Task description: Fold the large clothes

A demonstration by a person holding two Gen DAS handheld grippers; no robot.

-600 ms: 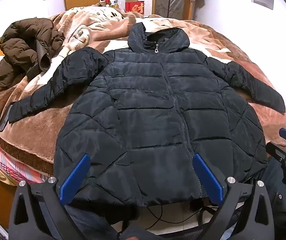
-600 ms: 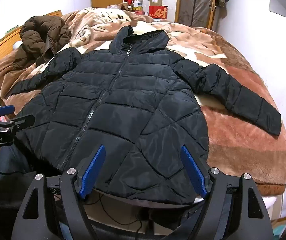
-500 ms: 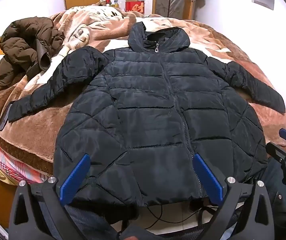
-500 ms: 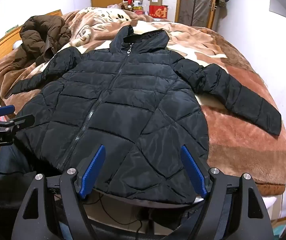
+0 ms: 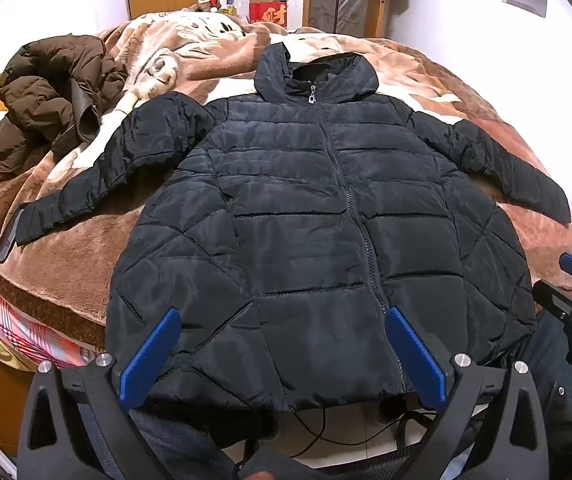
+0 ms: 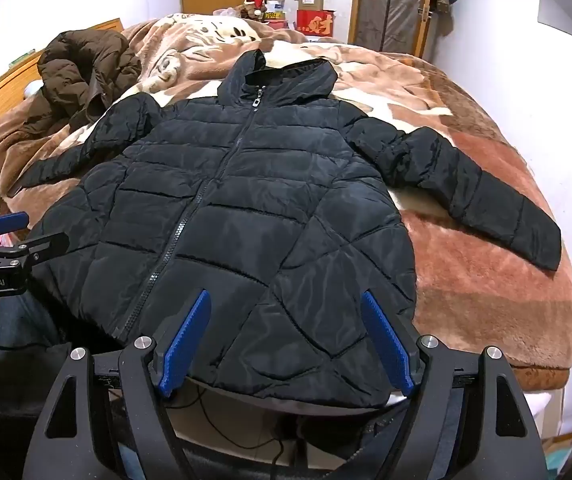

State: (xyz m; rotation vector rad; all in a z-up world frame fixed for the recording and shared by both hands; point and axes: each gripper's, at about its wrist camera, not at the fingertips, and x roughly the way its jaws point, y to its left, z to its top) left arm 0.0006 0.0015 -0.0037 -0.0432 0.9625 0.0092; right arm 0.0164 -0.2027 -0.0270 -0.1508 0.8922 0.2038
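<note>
The left gripper (image 5: 282, 350) hangs over the near hem of the black jacket (image 5: 318, 216), its blue fingers (image 5: 150, 354) spread wide with nothing between them. The jacket lies flat and zipped on a brown blanket (image 5: 66, 256), sleeves stretched out to both sides, hood at the far end. A brown coat (image 5: 54, 92) sits crumpled beyond its left sleeve. The right gripper (image 6: 286, 338) hovers above the hem too, jaws wide apart and empty.

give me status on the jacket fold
Left gripper open, right gripper open, both empty. Black jacket flat, zipped, unfolded. Brown coat off to the side.
</note>
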